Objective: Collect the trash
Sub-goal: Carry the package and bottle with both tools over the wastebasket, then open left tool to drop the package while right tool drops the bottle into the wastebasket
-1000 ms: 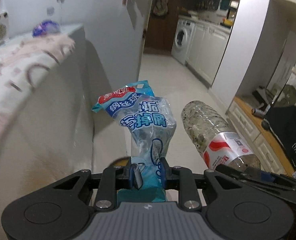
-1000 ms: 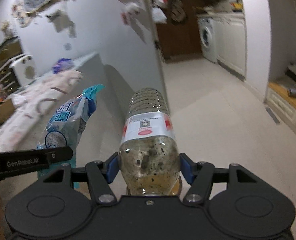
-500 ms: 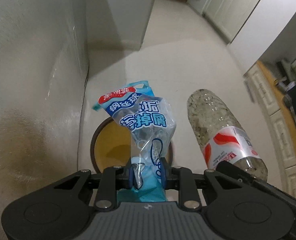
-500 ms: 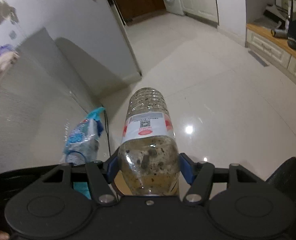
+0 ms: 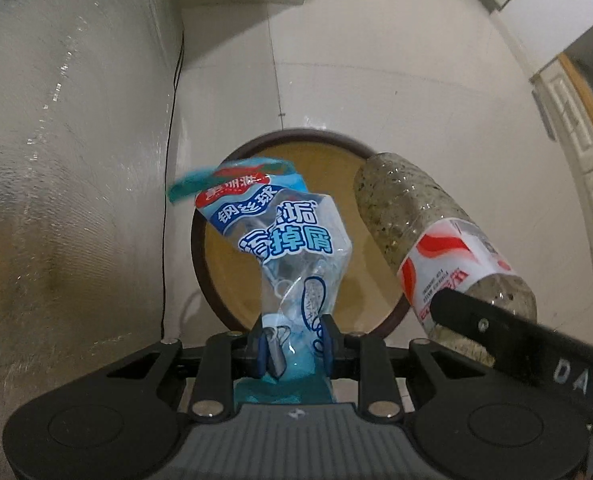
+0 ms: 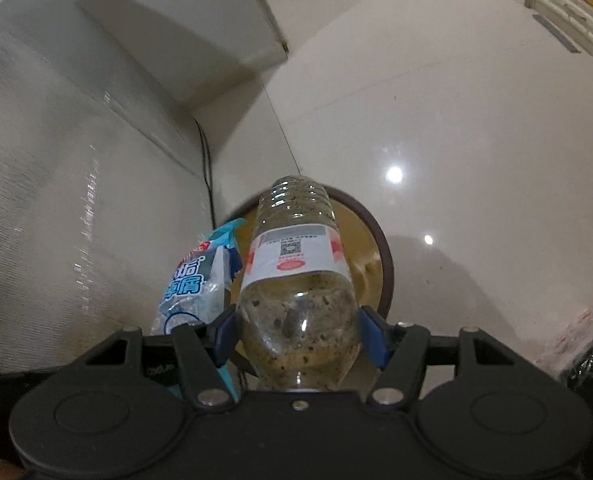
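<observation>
"钢丝球" on blue wrapper [image 5: 292, 240]; "DAS" on black bar [image 5: 536, 356].

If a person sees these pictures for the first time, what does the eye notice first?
First, the blue plastic bag pinched in the left claw and the dirty plastic bottle clamped in the right claw. Both hang above a round brown bin on the pale floor.

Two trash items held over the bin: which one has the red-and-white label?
The plastic bottle, clamped in the right gripper. The other, in the left gripper, is a crinkled blue-and-clear plastic bag with printed lettering. Both hang over the round bin.
</observation>
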`<action>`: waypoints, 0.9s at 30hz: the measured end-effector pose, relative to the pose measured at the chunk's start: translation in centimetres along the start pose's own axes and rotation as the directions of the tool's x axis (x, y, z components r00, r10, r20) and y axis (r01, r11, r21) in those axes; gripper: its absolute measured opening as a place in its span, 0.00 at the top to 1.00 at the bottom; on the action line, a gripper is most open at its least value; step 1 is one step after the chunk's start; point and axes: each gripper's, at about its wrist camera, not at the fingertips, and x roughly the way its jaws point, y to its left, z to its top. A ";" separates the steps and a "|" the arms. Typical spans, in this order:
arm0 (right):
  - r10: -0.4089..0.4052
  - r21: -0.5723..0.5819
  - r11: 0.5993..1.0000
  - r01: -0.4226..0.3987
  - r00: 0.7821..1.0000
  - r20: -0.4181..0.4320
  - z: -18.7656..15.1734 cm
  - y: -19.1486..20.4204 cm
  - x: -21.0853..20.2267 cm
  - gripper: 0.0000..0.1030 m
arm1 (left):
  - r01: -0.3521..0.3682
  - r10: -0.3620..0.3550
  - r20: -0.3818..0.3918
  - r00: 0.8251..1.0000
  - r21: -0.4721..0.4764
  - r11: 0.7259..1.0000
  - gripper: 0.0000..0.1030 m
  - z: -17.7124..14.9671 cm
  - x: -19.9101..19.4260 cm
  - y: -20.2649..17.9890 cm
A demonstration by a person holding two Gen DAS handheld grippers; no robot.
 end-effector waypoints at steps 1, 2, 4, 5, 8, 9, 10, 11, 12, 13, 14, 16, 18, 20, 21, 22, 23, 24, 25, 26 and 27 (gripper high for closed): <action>-0.006 0.006 1.000 0.007 1.000 -0.015 0.3 0.0 0.8 0.38 | -0.007 0.007 -0.008 1.000 0.011 1.000 0.73 0.0 0.6 0.2; -0.010 0.011 1.000 0.011 1.000 -0.027 0.3 -0.1 1.4 0.38 | -0.014 0.015 -0.015 1.000 0.017 1.000 0.73 0.1 1.1 0.3; -0.019 0.005 1.000 0.019 0.998 -0.052 0.6 0.0 2.7 0.38 | -0.026 0.026 -0.036 0.999 0.015 1.000 0.73 0.3 2.1 0.3; -0.028 -0.006 1.000 0.028 0.997 -0.065 0.7 0.2 3.3 0.38 | -0.028 0.028 -0.046 0.999 0.015 1.000 0.73 0.3 2.6 0.4; -0.072 -0.044 0.997 0.068 0.993 -0.099 0.6 0.7 4.8 0.38 | -0.045 0.047 -0.069 0.997 0.035 0.998 0.73 0.6 4.1 0.2; -0.091 -0.046 0.995 0.086 0.990 -0.112 0.6 0.7 5.1 0.38 | -0.054 0.057 -0.076 0.995 0.044 0.998 0.73 0.8 4.5 0.0; -0.101 -0.046 0.994 0.096 0.987 -0.122 0.7 0.7 5.5 0.38 | -0.059 0.063 -0.086 0.994 0.050 0.997 0.73 0.9 5.0 -0.2; -0.110 -0.048 0.993 0.104 0.985 -0.131 0.7 0.7 5.7 0.38 | -0.058 0.063 -0.093 0.994 0.054 0.997 0.73 0.8 5.3 -0.2; -0.117 -0.050 0.993 0.111 0.984 -0.137 0.7 0.7 5.9 0.38 | -0.056 0.061 -0.100 0.993 0.058 0.997 0.72 0.7 5.5 -0.3; -0.124 -0.049 0.992 0.118 0.982 -0.141 0.7 0.7 6.0 0.38 | -0.057 0.063 -0.101 0.993 0.060 0.997 0.72 0.8 5.5 -0.3; -0.130 -0.045 0.991 0.125 0.981 -0.144 0.8 0.6 6.2 0.38 | -0.059 0.066 -0.097 0.993 0.066 0.996 0.72 0.7 5.6 -0.3; -0.140 -0.027 0.990 0.138 0.979 -0.150 0.9 0.4 6.4 0.38 | -0.073 0.079 -0.081 0.994 0.077 0.994 0.70 0.9 5.8 -0.5; -0.143 0.000 0.990 0.144 0.978 -0.153 1.0 0.3 6.7 0.38 | -0.085 0.090 -0.062 0.994 0.085 0.993 0.63 0.9 5.7 -0.6; -0.131 0.006 0.991 0.133 0.981 -0.142 0.9 0.5 6.6 0.38 | -0.084 0.088 -0.051 0.995 0.077 0.993 0.56 0.9 5.4 -0.6; -0.126 0.000 0.992 0.127 0.983 -0.133 0.8 0.4 6.4 0.38 | -0.084 0.088 -0.047 0.995 0.073 0.994 0.51 1.0 5.1 -0.8; -0.124 -0.006 0.992 0.124 0.985 -0.124 0.7 0.4 6.2 0.38 | -0.086 0.089 -0.042 0.995 0.073 0.994 0.46 1.0 5.0 -0.9; -0.122 -0.011 0.993 0.121 0.986 -0.117 0.6 0.4 6.1 0.37 | -0.088 0.091 -0.037 0.995 0.076 0.993 0.44 1.0 4.8 -1.0; -0.122 -0.013 0.993 0.121 0.986 -0.112 0.6 0.6 5.9 0.37 | -0.091 0.094 -0.031 0.995 0.081 0.993 0.39 1.0 4.6 -1.1; -0.122 -0.012 0.993 0.122 0.986 -0.109 0.6 0.5 5.9 0.37 | -0.093 0.096 -0.024 0.995 0.087 0.992 0.36 1.0 4.4 -1.2; -0.120 -0.010 0.993 0.119 0.987 -0.103 0.7 0.5 5.8 0.38 | -0.095 0.097 -0.019 0.995 0.091 0.991 0.35 1.1 4.2 -1.3; -0.109 -0.007 0.994 0.109 0.989 -0.096 0.6 0.5 5.5 0.38 | -0.095 0.097 -0.016 0.995 0.093 0.991 0.34 1.1 4.0 -1.2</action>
